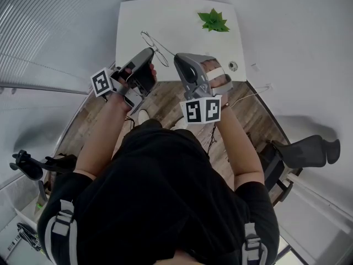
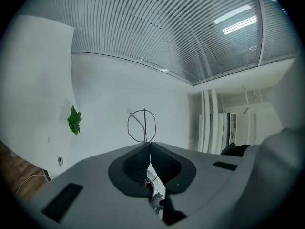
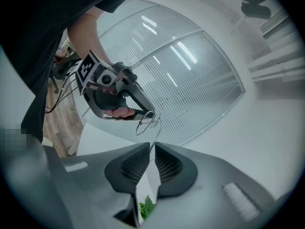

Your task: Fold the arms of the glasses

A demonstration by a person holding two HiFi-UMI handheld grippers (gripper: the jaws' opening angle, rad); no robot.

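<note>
Thin wire-framed glasses (image 1: 148,39) hang over the white table (image 1: 182,15), between my two grippers. My left gripper (image 1: 151,51) is shut on the frame. In the left gripper view one round lens rim (image 2: 141,126) stands just above the closed jaw tips (image 2: 149,144). My right gripper (image 1: 177,58) is to its right. One arm of the glasses runs as a fine wire from the frame (image 3: 147,120) down into its narrow jaw gap (image 3: 153,146), where the pads close on it. The right gripper view also shows the left gripper (image 3: 150,113) with a hand around it.
A green leaf sprig (image 1: 214,21) lies at the table's far right and also shows in the left gripper view (image 2: 74,120). A round cable port (image 1: 233,66) sits near the table's right front corner. An office chair (image 1: 303,150) stands on the wooden floor to the right. Slatted blinds (image 1: 49,32) run along the left.
</note>
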